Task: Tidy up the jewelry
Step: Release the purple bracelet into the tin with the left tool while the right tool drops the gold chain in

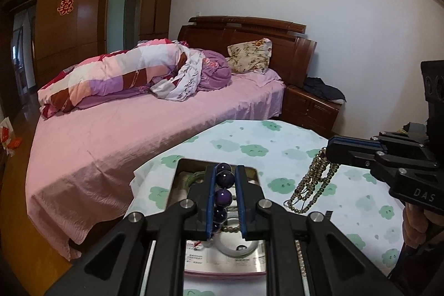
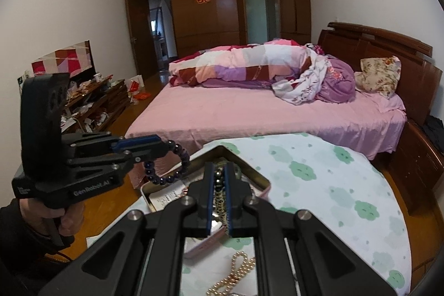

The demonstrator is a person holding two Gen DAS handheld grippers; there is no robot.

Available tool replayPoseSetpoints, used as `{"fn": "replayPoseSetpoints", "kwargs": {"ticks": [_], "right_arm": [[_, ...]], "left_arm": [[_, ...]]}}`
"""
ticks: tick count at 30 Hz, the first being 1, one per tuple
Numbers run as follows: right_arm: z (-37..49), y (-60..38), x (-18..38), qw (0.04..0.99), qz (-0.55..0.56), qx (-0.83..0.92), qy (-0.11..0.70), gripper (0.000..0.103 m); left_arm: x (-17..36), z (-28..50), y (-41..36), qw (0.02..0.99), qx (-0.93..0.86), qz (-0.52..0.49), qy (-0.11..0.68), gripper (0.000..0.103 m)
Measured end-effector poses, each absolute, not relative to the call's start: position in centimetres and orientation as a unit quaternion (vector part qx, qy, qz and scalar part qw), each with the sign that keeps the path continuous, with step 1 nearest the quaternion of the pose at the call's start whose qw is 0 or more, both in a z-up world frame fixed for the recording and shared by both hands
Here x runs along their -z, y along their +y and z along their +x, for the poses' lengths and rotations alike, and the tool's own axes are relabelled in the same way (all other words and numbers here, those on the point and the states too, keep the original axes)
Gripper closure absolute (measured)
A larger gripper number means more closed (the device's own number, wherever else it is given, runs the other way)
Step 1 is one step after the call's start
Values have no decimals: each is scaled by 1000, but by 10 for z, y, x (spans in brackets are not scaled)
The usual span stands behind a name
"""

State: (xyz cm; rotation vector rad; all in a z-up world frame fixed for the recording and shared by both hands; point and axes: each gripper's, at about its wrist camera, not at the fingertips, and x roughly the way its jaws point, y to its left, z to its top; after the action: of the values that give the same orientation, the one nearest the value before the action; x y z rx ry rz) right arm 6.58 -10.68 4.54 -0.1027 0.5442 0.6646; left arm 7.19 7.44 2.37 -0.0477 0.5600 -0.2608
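My left gripper [image 1: 225, 171] is shut on a bracelet of dark purple beads [image 1: 224, 186] and holds it over an open metal jewelry tin [image 1: 254, 173]. From the right wrist view the left gripper [image 2: 163, 147] has the purple bracelet [image 2: 177, 165] hanging as a loop. My right gripper [image 2: 219, 171] is shut on a bundle of brass-coloured bead strands [image 2: 219, 194], which dangle from the right gripper [image 1: 330, 150] above the table as a bead bundle [image 1: 310, 186]. A pale pearl necklace [image 2: 236, 268] lies on the cloth below my right gripper.
The table wears a white cloth with green clouds [image 1: 277, 154]. A pink bed [image 1: 138, 129] with a rolled quilt stands just beyond the table. A wooden nightstand [image 1: 310, 107] is at the right, a cluttered low cabinet [image 2: 94, 101] at the far left.
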Motion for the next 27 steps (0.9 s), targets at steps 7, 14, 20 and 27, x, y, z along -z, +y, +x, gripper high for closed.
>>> {"fn": "replayPoseSetpoints", "kwargs": {"ticks": [7, 14, 20, 27], "right_arm": [[68, -85, -41, 899, -55, -341, 268, 94], [73, -65, -27, 890, -57, -352, 283, 94], [77, -57, -16, 884, -61, -357, 296, 94], [79, -53, -8, 880, -62, -359, 306, 94]], "left_arm": [[-9, 78, 83, 948, 117, -28, 294, 90], [8, 87, 89, 943, 106, -29, 315, 90], [14, 89, 90, 940, 105, -30, 323, 90], [20, 93, 92, 937, 103, -31, 331, 90]]}}
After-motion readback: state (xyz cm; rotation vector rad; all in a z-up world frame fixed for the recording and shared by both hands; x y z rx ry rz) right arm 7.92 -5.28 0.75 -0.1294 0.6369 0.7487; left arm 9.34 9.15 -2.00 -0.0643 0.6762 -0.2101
